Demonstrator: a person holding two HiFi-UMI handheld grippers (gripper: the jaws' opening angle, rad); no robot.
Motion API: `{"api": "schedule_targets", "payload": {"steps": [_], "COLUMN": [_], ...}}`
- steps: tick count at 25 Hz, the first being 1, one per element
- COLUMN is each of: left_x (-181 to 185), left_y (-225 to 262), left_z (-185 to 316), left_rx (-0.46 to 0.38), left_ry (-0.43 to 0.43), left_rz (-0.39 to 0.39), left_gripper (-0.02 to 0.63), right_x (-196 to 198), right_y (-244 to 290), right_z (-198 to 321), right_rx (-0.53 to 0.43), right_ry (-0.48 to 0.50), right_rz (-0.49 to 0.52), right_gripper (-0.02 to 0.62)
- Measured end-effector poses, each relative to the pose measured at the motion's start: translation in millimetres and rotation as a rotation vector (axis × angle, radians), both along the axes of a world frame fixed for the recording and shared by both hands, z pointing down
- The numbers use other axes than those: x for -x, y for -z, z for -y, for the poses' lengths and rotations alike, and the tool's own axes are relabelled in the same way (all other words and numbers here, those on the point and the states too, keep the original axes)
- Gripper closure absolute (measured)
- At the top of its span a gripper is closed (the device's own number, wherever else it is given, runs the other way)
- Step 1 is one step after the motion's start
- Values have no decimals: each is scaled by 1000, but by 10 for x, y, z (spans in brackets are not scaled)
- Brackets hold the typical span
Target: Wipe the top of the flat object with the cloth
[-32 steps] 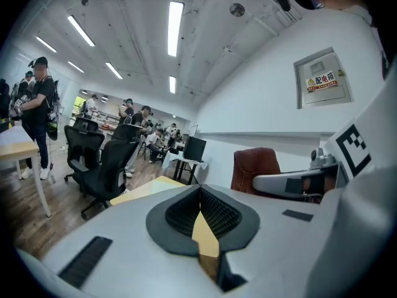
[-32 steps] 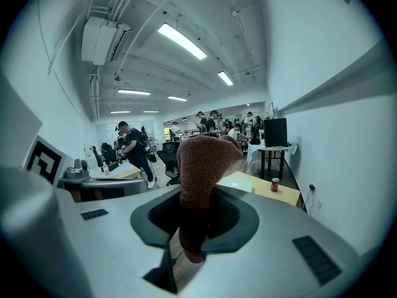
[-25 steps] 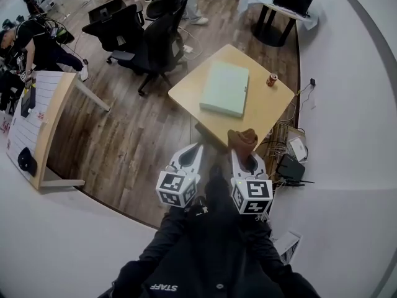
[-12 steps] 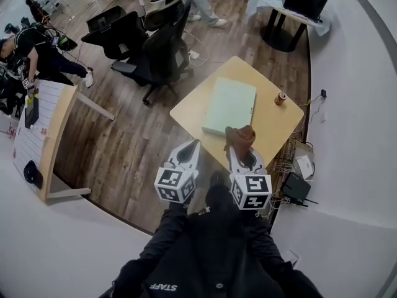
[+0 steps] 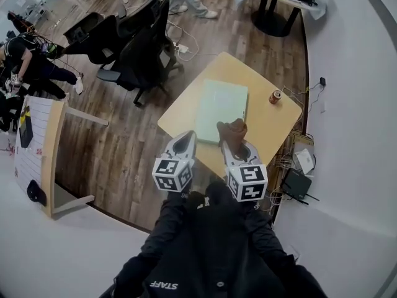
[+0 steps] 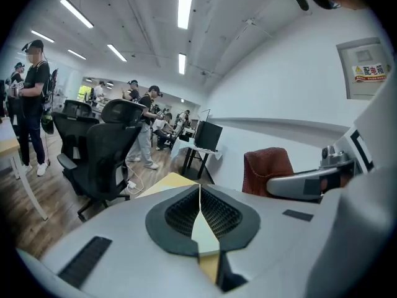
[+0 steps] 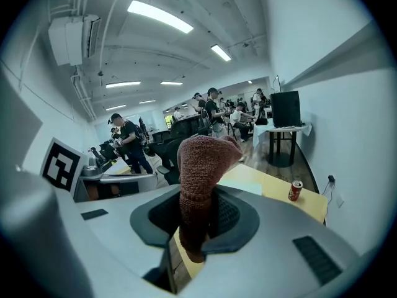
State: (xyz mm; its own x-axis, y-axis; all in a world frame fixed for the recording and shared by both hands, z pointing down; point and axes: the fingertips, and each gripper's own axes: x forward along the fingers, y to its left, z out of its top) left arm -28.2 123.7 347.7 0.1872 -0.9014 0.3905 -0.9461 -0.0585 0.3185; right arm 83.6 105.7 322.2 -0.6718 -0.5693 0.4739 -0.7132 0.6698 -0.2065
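Note:
A pale green flat box (image 5: 222,109) lies on a square wooden table (image 5: 276,124). A brown knitted cloth (image 5: 232,131) sticks up out of my right gripper (image 5: 234,146), which is shut on it near the table's front edge. The same cloth (image 7: 201,172) fills the middle of the right gripper view, with the green box (image 7: 247,187) behind it. My left gripper (image 5: 182,144) is held beside the right one, over the floor just left of the table, its jaws pressed together with nothing between them (image 6: 200,211).
A red drink can (image 5: 274,96) stands at the table's far right corner. Black office chairs (image 5: 140,54) stand left of the table, and another desk (image 5: 51,143) is further left. Cables and boxes (image 5: 297,172) lie by the white wall on the right. Several people stand in the background.
Both grippers and the cloth have come closer to the table; the cloth now overlaps its front edge next to the green box. The view shifted with the head.

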Motion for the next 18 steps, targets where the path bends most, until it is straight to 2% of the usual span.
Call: {"api": "schedule_targets", "payload": {"steps": [9,14,18], "left_x": [298,407,489], "left_y": [-324,-573,-862], "left_z": [366,625,840], "left_rx": [80,126,173], "left_ry": [16,-43,-91], "left_rz": [0,-14,-38], "left_gripper": [571,571,571], "right_x": [145,338,494], "right_y": [-372,-518,-673], "right_z": [306,533,731], "right_rx": [94,119,179], "right_ry": [-17,-51,-86], "right_rz": [-26,-49,-47], "right_gripper": [494,494,494]}}
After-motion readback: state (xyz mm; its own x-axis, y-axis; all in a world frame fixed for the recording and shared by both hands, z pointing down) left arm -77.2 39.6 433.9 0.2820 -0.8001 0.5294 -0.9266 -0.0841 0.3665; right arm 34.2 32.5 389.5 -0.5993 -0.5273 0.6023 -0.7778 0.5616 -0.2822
